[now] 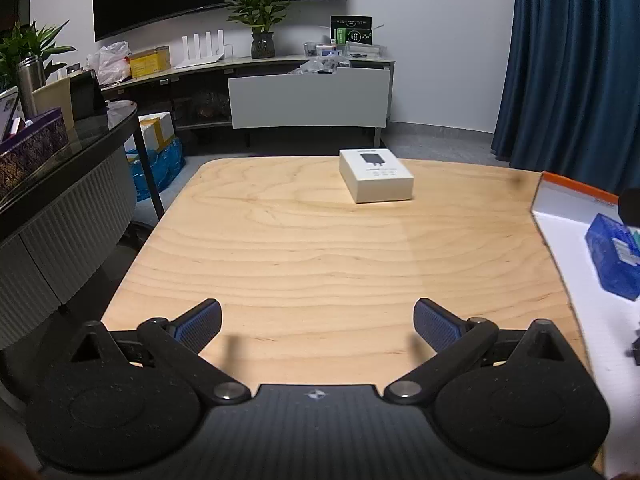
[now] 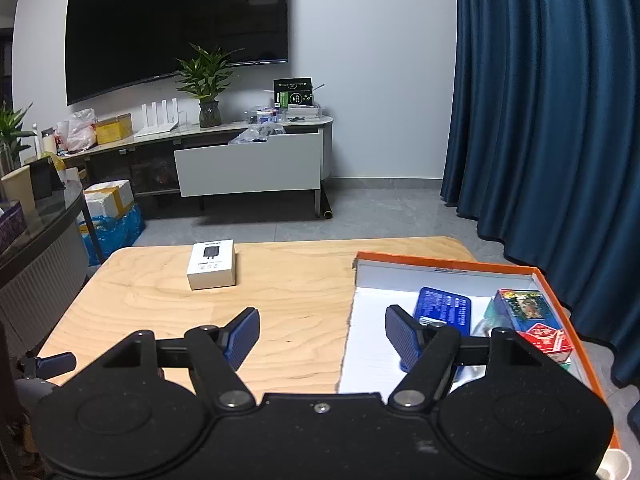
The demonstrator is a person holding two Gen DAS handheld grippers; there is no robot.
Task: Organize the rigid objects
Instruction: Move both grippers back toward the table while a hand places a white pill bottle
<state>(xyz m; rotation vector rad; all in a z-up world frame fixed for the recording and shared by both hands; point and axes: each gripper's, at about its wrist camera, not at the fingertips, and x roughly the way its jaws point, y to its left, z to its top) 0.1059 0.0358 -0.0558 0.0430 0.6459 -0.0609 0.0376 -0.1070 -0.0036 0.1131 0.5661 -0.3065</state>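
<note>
A white charger box [image 1: 376, 176] lies on the wooden table [image 1: 304, 248], far ahead of my left gripper [image 1: 317, 322], which is open and empty. It also shows in the right wrist view [image 2: 212, 264] at the far left. My right gripper [image 2: 321, 334] is open and empty above the left edge of an orange-rimmed white tray [image 2: 440, 266]. The tray holds a blue box [image 2: 442, 310], a dark blue card box [image 2: 524, 310] and a red card box [image 2: 546, 340]. The tray [image 1: 560, 216] and blue box [image 1: 612, 264] show at the right of the left wrist view.
A dark desk [image 1: 80, 136] with a purple box and a steel bottle stands left of the table. A TV cabinet [image 2: 248, 160] with an open white drawer is against the far wall. Blue curtains [image 2: 548, 120] hang on the right.
</note>
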